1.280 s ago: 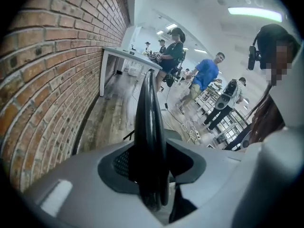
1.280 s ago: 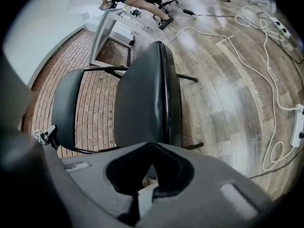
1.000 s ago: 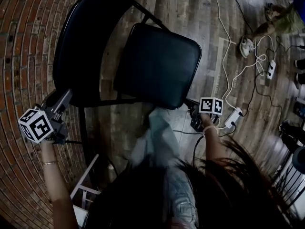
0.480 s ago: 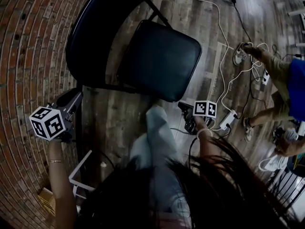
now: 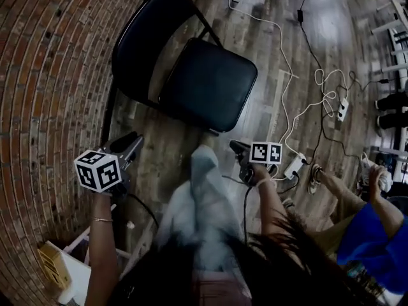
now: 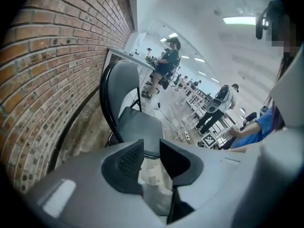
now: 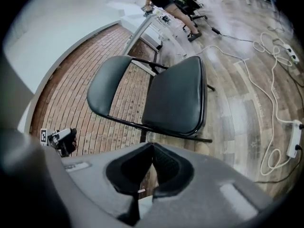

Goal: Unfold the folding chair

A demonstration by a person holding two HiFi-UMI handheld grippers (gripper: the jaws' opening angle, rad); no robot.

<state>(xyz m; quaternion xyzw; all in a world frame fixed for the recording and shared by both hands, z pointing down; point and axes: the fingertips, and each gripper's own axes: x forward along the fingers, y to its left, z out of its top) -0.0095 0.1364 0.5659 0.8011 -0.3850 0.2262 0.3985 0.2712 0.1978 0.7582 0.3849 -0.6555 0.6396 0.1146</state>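
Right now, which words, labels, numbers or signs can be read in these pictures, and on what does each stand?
No words or numbers are readable.
Left cube and right cube: only black-and-white square patterns, no letters.
Small label, right gripper view: too blurred to read.

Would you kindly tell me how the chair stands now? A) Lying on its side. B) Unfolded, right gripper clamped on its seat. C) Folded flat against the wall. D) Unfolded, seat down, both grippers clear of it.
D: the chair stands open with its seat level, and neither the left gripper, whose empty jaws have just been closing, nor the shut right gripper touches it.
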